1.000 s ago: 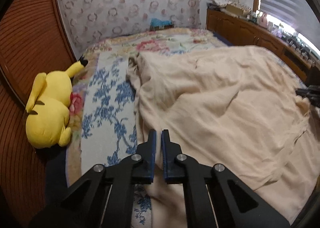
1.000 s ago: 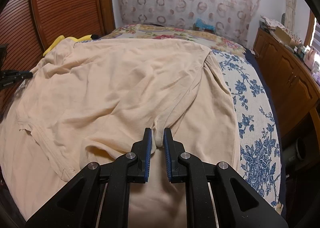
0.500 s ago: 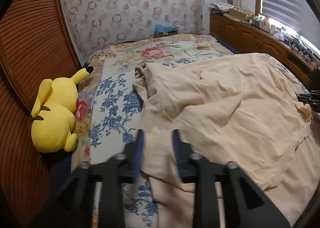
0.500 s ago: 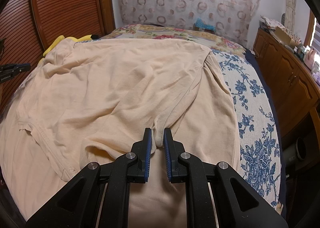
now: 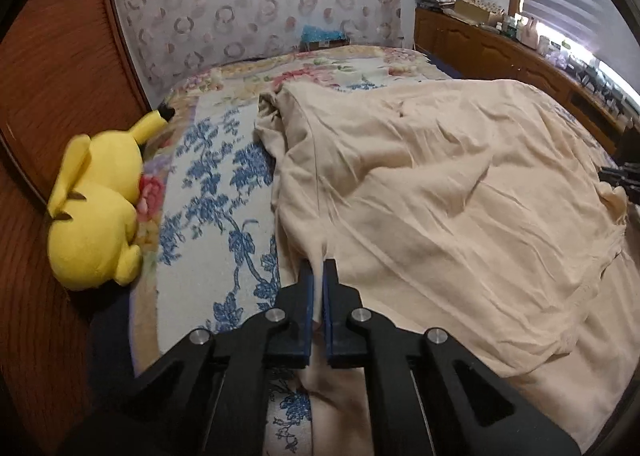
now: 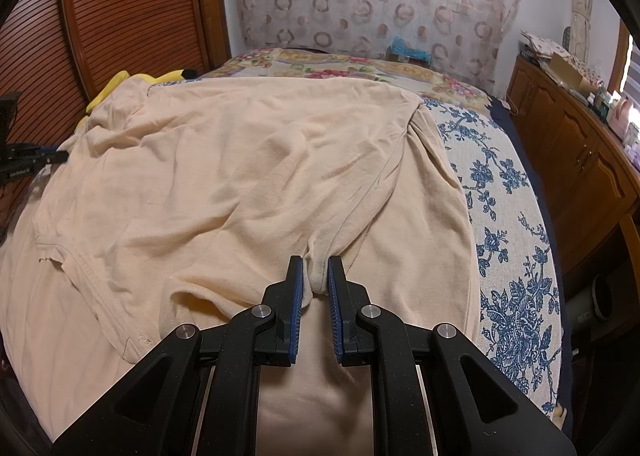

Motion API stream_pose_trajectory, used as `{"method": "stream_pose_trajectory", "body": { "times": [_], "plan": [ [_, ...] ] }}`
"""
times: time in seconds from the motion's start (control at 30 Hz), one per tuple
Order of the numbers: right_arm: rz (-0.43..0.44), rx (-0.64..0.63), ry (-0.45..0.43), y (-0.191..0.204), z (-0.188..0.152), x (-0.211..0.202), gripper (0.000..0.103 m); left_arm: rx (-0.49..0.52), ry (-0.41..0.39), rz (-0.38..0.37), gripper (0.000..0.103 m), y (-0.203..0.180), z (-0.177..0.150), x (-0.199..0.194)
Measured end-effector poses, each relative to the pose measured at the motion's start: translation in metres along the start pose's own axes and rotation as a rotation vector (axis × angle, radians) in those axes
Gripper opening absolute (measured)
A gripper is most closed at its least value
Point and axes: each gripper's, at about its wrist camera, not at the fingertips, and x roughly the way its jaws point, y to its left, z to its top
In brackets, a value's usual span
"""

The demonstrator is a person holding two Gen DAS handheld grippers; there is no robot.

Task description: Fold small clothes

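Note:
A beige shirt lies spread and wrinkled across the bed. My left gripper is shut on a thin raised ridge of the shirt near its left edge; taut creases run from the pinch toward the far sleeve. My right gripper is shut on a bunched fold of the shirt near its right side. The right gripper's tips show at the far right of the left wrist view, holding a nub of cloth. The left gripper shows at the left edge of the right wrist view.
A yellow plush toy lies by the slatted wooden wall. The floral bedspread shows on both sides of the shirt. A wooden cabinet with clutter runs along the right.
My left gripper opened, shifted slightly along the shirt's left edge, and shut again on a thinner pinch of cloth. The right gripper kept its hold without moving.

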Motion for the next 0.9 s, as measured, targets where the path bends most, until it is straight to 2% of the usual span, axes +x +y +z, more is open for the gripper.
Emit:
{"method": "stream_pose_trajectory", "body": {
  "times": [0.1, 0.2, 0.43, 0.63, 0.9],
  "plan": [
    [0.000, 0.000, 0.000, 0.000, 0.000, 0.000, 0.010, 0.006, -0.054, 0.010, 0.001, -0.005, 0.006, -0.016],
    [0.000, 0.000, 0.000, 0.000, 0.000, 0.000, 0.010, -0.003, -0.099, -0.012, 0.001, -0.007, 0.012, -0.034],
    [-0.016, -0.005, -0.025, 0.001, 0.001, -0.005, 0.005, 0.009, -0.122, -0.042, 0.000, -0.016, 0.017, -0.051],
    [-0.006, -0.001, -0.147, 0.002, 0.014, -0.048, 0.004, -0.004, -0.185, -0.082, 0.000, -0.023, 0.014, -0.085],
    [0.038, -0.008, -0.187, -0.004, 0.017, -0.103, 0.004, -0.023, -0.244, -0.111, 0.000, -0.017, 0.006, -0.123]
  ]
}}
